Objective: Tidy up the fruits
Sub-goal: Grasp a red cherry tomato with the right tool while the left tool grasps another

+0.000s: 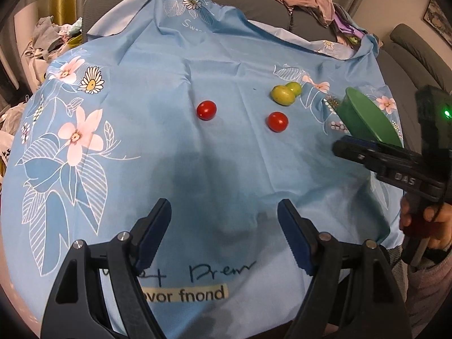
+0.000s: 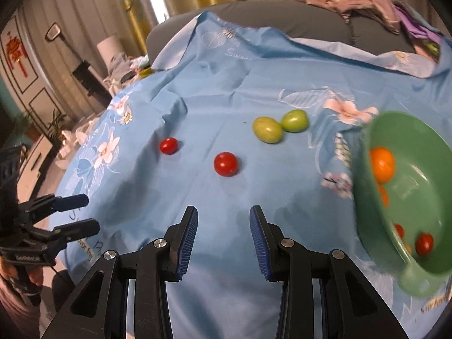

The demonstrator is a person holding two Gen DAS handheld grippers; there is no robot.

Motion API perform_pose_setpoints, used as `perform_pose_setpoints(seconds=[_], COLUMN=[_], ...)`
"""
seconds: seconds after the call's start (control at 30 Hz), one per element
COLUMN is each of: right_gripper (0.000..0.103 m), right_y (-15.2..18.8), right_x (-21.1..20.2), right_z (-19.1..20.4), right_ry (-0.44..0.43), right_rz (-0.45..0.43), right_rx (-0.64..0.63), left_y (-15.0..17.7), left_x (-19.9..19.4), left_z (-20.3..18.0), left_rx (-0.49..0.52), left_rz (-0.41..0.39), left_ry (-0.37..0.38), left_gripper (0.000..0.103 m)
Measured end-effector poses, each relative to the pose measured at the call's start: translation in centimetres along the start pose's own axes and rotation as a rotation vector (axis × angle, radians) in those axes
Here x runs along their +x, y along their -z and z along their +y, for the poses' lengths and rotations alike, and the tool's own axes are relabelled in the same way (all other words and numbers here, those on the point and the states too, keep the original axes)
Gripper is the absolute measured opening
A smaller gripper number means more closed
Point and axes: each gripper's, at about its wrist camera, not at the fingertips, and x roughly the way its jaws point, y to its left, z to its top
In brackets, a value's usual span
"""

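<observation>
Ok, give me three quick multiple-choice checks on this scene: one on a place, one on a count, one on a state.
1. Where is the orange?
A. on the cloth
B. in the bowl
C. in a gripper

2. How many red tomatoes lie on the cloth?
A. one
B. two
C. four

3. How is the left gripper?
A. open, empty
B. shut on a tomato
C. shut on the bowl

Key: 1 B, the orange sits against the bowl's inner wall. 2 B, two lie apart on the cloth. 3 A, its fingers stand wide with only cloth between them.
</observation>
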Motion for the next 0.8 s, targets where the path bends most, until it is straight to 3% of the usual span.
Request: perform_pose_setpoints(seconds=[0.37,0.7,0.8], right_gripper=[0.039,0.039,0.033], right_y=[-3.5,-4.9,-5.0], right_x=[6.6,9.7,9.8], right_z=[0.4,0.5,0.4], right_ry=[0.033,0.027,0.026], right_rz=[0.088,0.131,0.118], right_rx=[-0.090,-0.143,-0.144], left_y=[-2.3,-4.8,-5.6], left_x=[1.7,3.3,4.0], left_z=[0.8,0.6,0.4], left_rx=[0.022,0.064,0.075], left_rz=[0.014,0.015,0.017], left_ry=[-0.007,-0.015,-0.011], left_gripper=[0.078,0.078,0.077])
